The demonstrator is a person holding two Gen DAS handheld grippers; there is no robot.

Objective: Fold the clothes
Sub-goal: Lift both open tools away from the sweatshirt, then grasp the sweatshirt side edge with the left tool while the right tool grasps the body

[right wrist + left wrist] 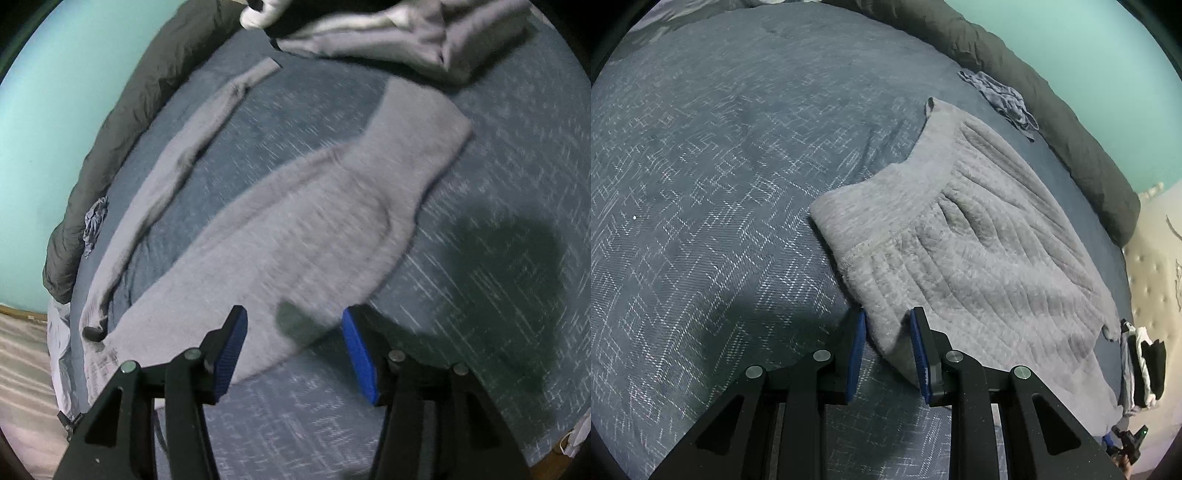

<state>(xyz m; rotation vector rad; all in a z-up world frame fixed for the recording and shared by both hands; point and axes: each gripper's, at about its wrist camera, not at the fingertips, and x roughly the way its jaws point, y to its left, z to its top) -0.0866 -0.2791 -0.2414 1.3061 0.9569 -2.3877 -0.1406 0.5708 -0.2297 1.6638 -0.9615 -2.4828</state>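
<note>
Both pairs of fingers sit low over a grey sweater (960, 251) spread on the bed (701, 166). On the left gripper (888, 350) the blue fingers (857, 354) are close together with a corner of the sweater's edge pinched between them; the fabric rises slightly off the bed into that narrow gap. On the right gripper (291, 354) the fingers (231, 354) stand well apart above the sweater's other edge, with cloth below the gap but neither pad pressing on it; that view is blurred.

The sweater is fuzzy and ribbed, lying flat on the blue patterned bedcover. In the right wrist view one sleeve (177, 155) stretches out long and thin toward the bed's far side, apart from the body, while a broader part of the garment (417, 122) reaches out toward the upper right. Shadows of the grippers fall on the cover beside the sweater.

Beyond the sweater, a small crumpled blue-grey cloth (1004, 98) lies near a dark rolled blanket (1052, 110) that runs along the bed's edge, against a teal wall (1089, 55). A pile of grey, black and white clothes (406, 33) lies at the top of the right wrist view, beyond the sweater. The left wrist view shows folded black and white clothes (1143, 365) at the bed's right edge, just past the sweater.
</note>
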